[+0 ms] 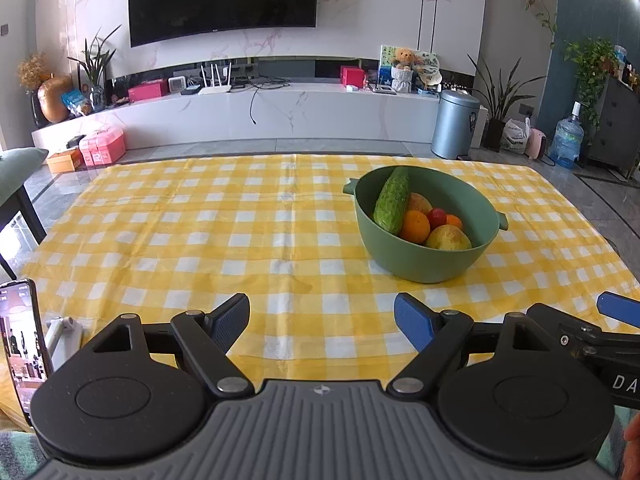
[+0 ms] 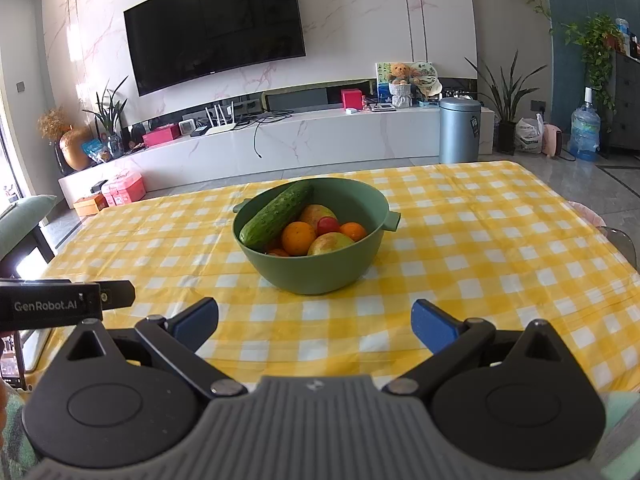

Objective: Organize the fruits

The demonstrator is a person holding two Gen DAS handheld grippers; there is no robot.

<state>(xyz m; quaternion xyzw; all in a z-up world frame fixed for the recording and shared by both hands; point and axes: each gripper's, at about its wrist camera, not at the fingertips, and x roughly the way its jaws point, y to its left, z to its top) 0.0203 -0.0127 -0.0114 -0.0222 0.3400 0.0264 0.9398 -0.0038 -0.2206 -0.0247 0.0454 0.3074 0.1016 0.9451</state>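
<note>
A: Both claws stand wide apart and hold nothing. The left gripper (image 1: pixel 322 322) sits low in the frame's bottom centre; the right gripper (image 2: pixel 315 326) likewise in its own view.

B: And the fruit?

A: All of it lies in the green bowl (image 2: pixel 320 272), centre frame on the yellow checked cloth (image 2: pixel 480 248): a cucumber (image 2: pixel 276 216) leaning on the left rim, an orange (image 2: pixel 298 237), a small red tomato (image 2: pixel 328 224), a yellow-green fruit (image 2: pixel 330 243) in front. No fruit lies on the cloth.

B: So is it sorted, or waiting to be taken out?

A: It fits either. Any grasp there should close gently on the fruit's widest part, steadying the bowl.

B: What differs between views?

A: The left view shows a phone (image 1: pixel 20 344) at its lower left edge and the bowl at right of centre; the right view shows more of the small fruit low in the bowl.
</note>
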